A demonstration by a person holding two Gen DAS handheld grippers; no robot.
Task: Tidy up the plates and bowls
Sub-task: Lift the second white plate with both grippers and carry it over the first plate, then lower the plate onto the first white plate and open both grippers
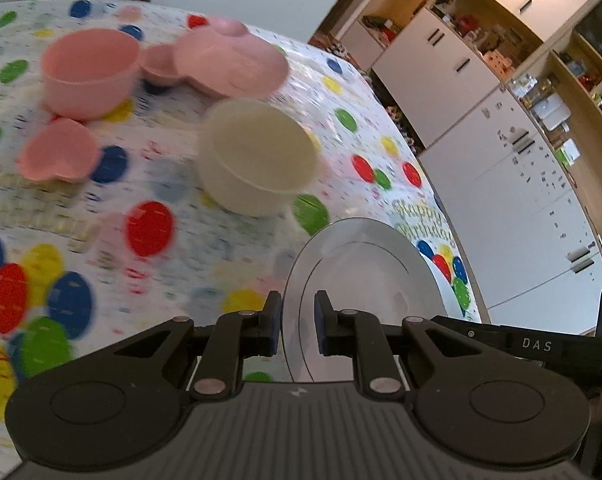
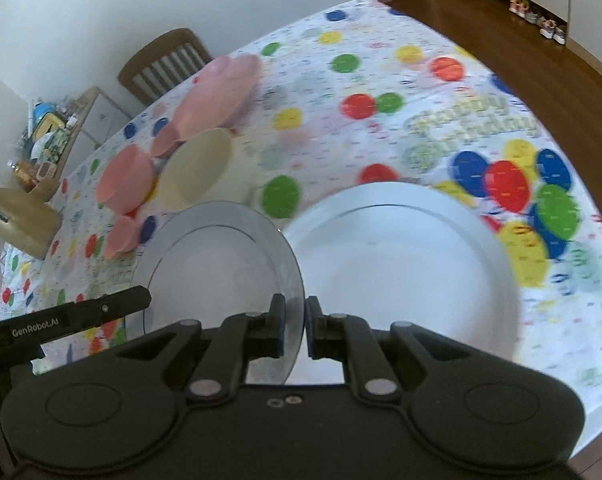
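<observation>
A small white plate with a thin dark ring (image 1: 365, 284) (image 2: 221, 264) is held up off the table by both grippers. My left gripper (image 1: 298, 322) is shut on its rim from one side. My right gripper (image 2: 294, 326) is shut on the opposite rim. A larger white plate (image 2: 405, 272) lies on the tablecloth just right of and under the held plate. A cream bowl (image 1: 257, 156) (image 2: 197, 170) stands mid-table. A pink bowl (image 1: 89, 76) (image 2: 123, 180), a pink mouse-shaped plate (image 1: 229, 60) (image 2: 217, 92) and small pink dishes (image 1: 57, 154) sit beyond.
The round table has a balloon-print birthday cloth (image 2: 381, 80). A wooden chair (image 2: 161, 64) stands at its far side. White cabinets and shelves (image 1: 501, 120) are to the right. A beige object (image 2: 17, 216) stands at the table's left edge.
</observation>
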